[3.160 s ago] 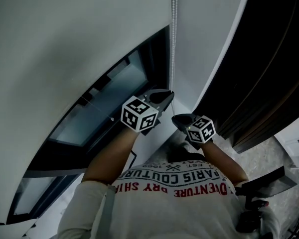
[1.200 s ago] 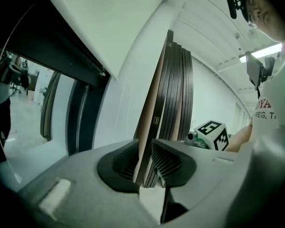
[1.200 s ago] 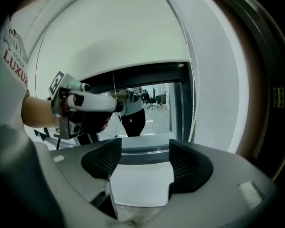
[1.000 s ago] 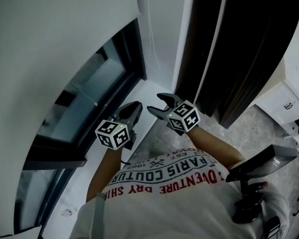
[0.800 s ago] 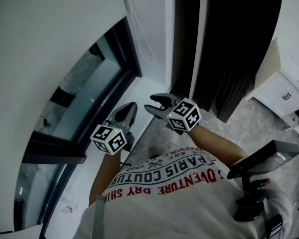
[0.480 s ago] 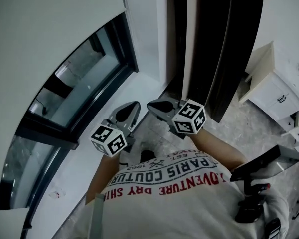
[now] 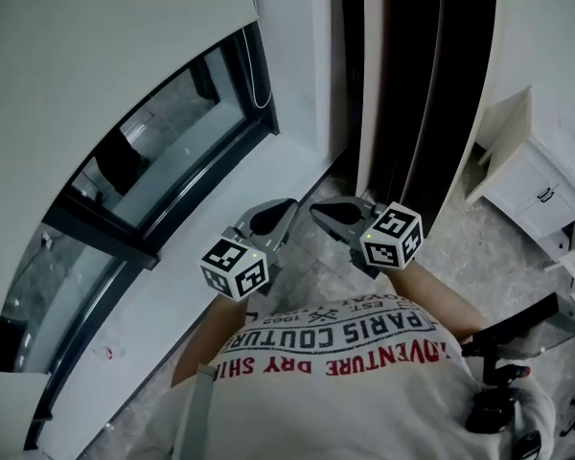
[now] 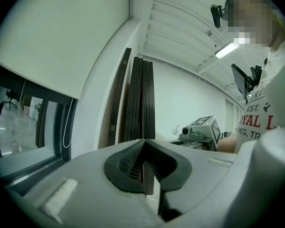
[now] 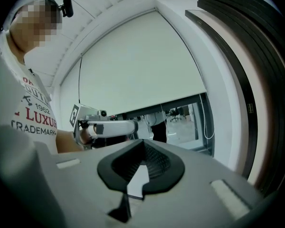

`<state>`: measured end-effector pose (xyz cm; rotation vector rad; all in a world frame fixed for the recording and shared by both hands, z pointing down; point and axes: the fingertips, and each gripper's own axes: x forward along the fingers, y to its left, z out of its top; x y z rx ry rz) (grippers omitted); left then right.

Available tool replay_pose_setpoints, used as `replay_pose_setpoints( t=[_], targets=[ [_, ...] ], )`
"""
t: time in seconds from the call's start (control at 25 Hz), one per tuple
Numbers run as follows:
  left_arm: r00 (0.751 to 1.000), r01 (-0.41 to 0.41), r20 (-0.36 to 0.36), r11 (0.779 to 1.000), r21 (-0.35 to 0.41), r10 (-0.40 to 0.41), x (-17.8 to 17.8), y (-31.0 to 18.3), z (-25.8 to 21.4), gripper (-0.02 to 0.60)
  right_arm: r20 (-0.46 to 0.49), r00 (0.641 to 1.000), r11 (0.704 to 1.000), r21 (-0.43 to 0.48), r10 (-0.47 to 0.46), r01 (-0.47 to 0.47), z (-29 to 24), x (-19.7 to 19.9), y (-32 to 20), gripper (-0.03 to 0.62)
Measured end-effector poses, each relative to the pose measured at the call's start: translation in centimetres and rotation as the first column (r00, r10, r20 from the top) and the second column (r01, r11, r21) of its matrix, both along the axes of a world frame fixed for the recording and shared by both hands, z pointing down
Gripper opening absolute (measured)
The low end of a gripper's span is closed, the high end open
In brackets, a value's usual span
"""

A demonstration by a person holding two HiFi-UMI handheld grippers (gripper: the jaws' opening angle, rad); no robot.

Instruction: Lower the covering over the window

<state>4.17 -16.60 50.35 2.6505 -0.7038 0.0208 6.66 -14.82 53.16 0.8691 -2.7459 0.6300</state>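
Both grippers are low in the head view, just past the hem of the shirt, side by side but apart and pointing away from the body.

- Left gripper: jaws clenched, ribbed pads pressed together, nothing between them.
- Right gripper: jaws also clenched tight, pads meeting and empty.
- Each shows up in the other's view, off to the side at about the same height. Neither touches anything.

Under the grippers is pale mottled floor. Just left of the left gripper, a white sill runs along the foot of the window.

The window has a dark frame. Its glass shows only as a lower strip.

The blind is plain white and covers the upper and larger part of the window. Its bottom edge stops above the sill, so a strip of glass is bare beneath it.

The cord hangs as a thin white loop at the window's right side against the frame, its lowest bend level with the bare glass. It is well apart from both grippers.

Beyond the white wall strip to the right of the window, dark panels are stacked on edge and lean upright. Further right is a white cabinet with drawer fronts.
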Motion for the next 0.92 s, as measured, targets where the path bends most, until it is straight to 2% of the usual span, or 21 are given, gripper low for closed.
replay_pose_setpoints(
  t=[0.32,0.56,0.92],
  targets=[
    [0.999,-0.028,0.017,0.999,0.019,0.027,-2.2,0.0,-1.7,0.003,0.019,0.999,0.999,0.035,0.037,-0.037,-2.0,-1.9,-0.2,0.005],
    [0.999,-0.03,0.034,0.998,0.046,0.029,-4.2,-0.3,-2.7,0.003,-0.003,0.999,0.995,0.088,0.039,-0.038,-3.1,-4.0,-0.8,0.005],
    [0.997,-0.019,0.079,0.998,0.06,0.015,-4.5,0.7,-3.1,0.002,0.003,1.0,0.994,0.103,0.031,-0.031,-4.1,-4.1,-0.4,0.005]
  ],
)
